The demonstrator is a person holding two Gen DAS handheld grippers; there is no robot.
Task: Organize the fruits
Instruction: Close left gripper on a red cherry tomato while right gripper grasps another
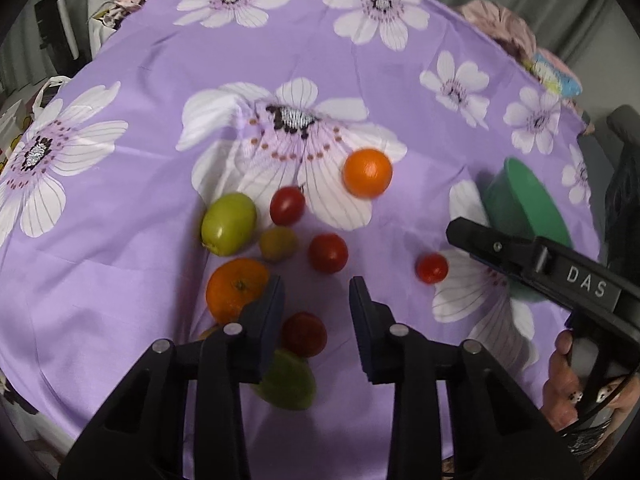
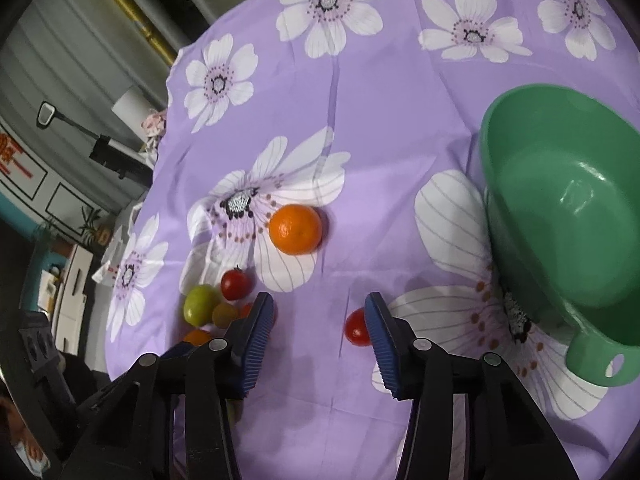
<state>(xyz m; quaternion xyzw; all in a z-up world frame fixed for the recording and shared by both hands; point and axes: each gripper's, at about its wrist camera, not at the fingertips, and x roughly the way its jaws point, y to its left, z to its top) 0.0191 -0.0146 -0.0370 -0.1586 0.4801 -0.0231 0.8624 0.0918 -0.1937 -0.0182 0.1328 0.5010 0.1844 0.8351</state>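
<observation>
Fruits lie loose on the purple flowered cloth (image 1: 120,184). My left gripper (image 1: 317,286) hangs open over them, a red tomato (image 1: 304,334) between its fingers and a green fruit (image 1: 288,380) under them. An orange (image 1: 237,288) lies just left of its left finger. Beyond are another orange (image 1: 367,173), a green fruit (image 1: 229,224) and two red tomatoes (image 1: 287,205) (image 1: 328,253). My right gripper (image 2: 320,300) is open; a small red tomato (image 2: 356,332) sits by the inner side of its right finger. The green bowl (image 2: 486,152) stands empty to its right.
A small yellowish fruit (image 1: 278,243) sits among the cluster. A hand (image 1: 560,380) holds the right gripper's black body (image 1: 560,272) in front of the bowl. The table edge falls away at the left, with room clutter (image 2: 112,152) beyond. Fabric bundles (image 1: 508,28) lie at the far edge.
</observation>
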